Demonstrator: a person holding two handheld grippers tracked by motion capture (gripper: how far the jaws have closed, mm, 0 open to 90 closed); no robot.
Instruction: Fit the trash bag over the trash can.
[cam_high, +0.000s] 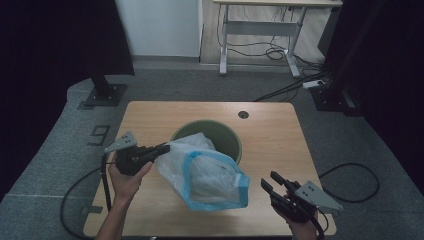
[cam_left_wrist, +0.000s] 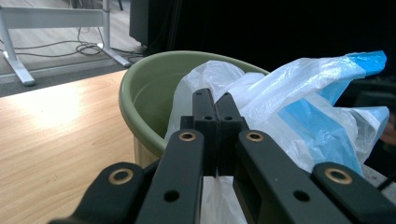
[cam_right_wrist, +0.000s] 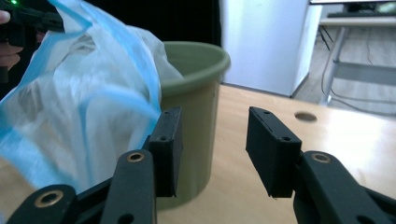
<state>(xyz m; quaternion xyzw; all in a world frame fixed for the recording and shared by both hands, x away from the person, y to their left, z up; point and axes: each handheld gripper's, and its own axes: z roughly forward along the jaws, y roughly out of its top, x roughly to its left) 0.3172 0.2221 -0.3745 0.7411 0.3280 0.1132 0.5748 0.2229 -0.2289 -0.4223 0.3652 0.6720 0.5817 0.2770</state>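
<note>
While your left gripper (cam_high: 162, 148) pinches its near-left rim, the plastic bag (cam_high: 210, 177) hangs limp, light, slippery; your right gripper (cam_high: 273, 183), open and empty, should take the right rim.

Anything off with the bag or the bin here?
Yes: the plastic bag isn't lining the green bin. It hangs out sideways over the table, pinched at one edge by the left gripper. The right gripper is open, holding nothing.

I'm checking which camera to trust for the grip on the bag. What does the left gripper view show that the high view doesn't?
Left gripper view: the left gripper with its jaws shut tight on the plastic bag. High view: the whole table, the right gripper open and apart from the bag, and a desk behind. Both: the green bin.
</note>
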